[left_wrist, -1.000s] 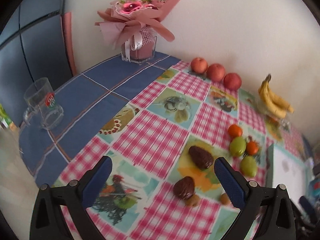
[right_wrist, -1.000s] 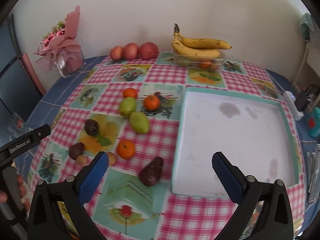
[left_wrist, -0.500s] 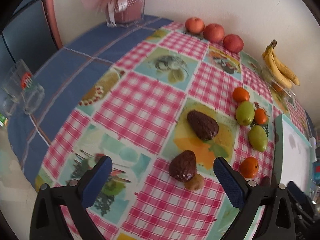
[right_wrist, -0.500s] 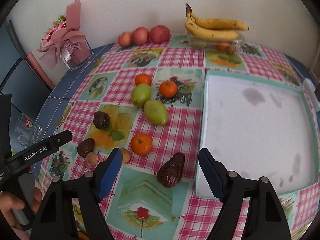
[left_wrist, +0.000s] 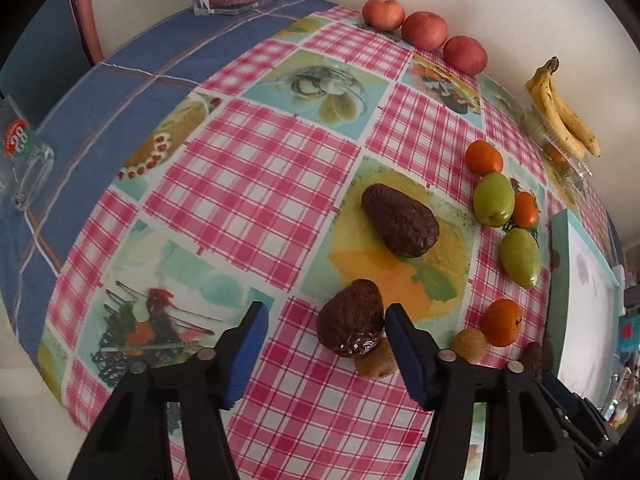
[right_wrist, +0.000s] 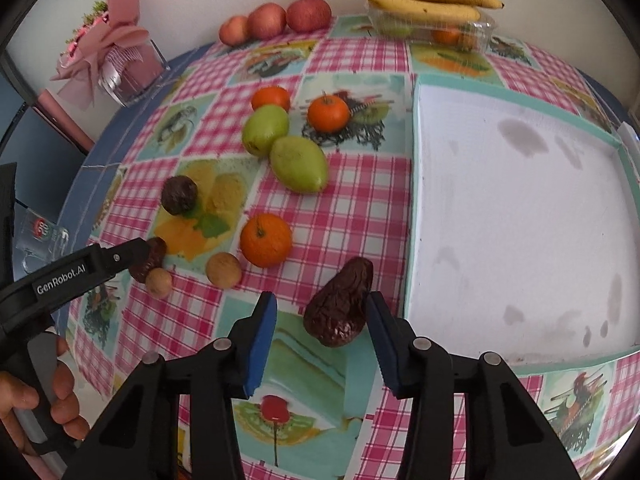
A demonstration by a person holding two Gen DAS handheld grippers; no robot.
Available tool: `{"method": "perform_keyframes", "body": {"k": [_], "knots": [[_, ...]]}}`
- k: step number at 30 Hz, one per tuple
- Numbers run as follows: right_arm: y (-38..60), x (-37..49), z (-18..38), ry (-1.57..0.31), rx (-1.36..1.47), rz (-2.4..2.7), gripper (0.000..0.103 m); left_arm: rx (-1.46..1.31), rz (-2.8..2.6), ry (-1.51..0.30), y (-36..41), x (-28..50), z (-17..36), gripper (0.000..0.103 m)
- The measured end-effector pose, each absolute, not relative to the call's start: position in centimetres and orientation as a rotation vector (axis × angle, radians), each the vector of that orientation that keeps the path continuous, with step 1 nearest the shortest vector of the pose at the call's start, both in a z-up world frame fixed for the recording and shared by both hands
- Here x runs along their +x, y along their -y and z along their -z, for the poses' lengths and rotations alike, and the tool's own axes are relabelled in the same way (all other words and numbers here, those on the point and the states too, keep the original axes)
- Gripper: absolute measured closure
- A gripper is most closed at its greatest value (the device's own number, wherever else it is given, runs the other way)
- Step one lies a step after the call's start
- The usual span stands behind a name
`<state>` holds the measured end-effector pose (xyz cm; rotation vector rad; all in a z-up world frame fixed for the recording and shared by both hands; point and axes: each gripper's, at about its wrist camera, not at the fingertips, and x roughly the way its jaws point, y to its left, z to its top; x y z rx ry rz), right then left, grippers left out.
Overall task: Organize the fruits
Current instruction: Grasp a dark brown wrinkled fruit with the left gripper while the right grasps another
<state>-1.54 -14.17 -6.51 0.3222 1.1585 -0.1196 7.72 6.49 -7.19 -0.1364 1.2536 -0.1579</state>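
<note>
White shallow tray with teal rim (right_wrist: 416, 200) sits at 3 o'clock of the loose fruit on the pink checked tablecloth (right_wrist: 360, 208), nothing in it. Right gripper (right_wrist: 320, 334) jaws apart, straddling the dark wrinkled pear-shaped avocado (right_wrist: 340, 304): fruit sits toward the right pad, gap left on the other side, not clamped. Long axis runs 1 to 7 o'clock, narrow end toward the tray, which is just beside it. Left gripper (left_wrist: 324, 328) also apart around a second dark brown avocado (left_wrist: 351, 324), right pad touching or nearly, small tan round fruit (left_wrist: 376, 362) tucked against it at 5 o'clock. Right arm nearer tray; likely closes and carries first.
</note>
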Motion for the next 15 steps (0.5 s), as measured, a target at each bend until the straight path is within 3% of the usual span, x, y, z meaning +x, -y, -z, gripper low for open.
{"method": "perform_keyframes", "body": {"k": [2,4,6,15], "knots": [[14.2,-1.5,6.9,-1.168,0.321,0.125,0.06,-0.138,0.17,-1.261,-6.4,7.8,7.3,0.058],[14.2,-1.4,7.1,-1.176,0.312,0.128,0.061,-0.143,0.171,-1.268,-6.4,7.8,7.5,0.065],[14.1,-1.3,7.3,-1.188,0.307,0.131,0.065,-0.149,0.17,-1.267,-6.5,7.8,7.5,0.065],[14.0,-1.8,5.7,-1.126,0.308,0.108,0.066,-0.164,0.173,-1.148,-7.1,6.7,4.2,0.066]]}}
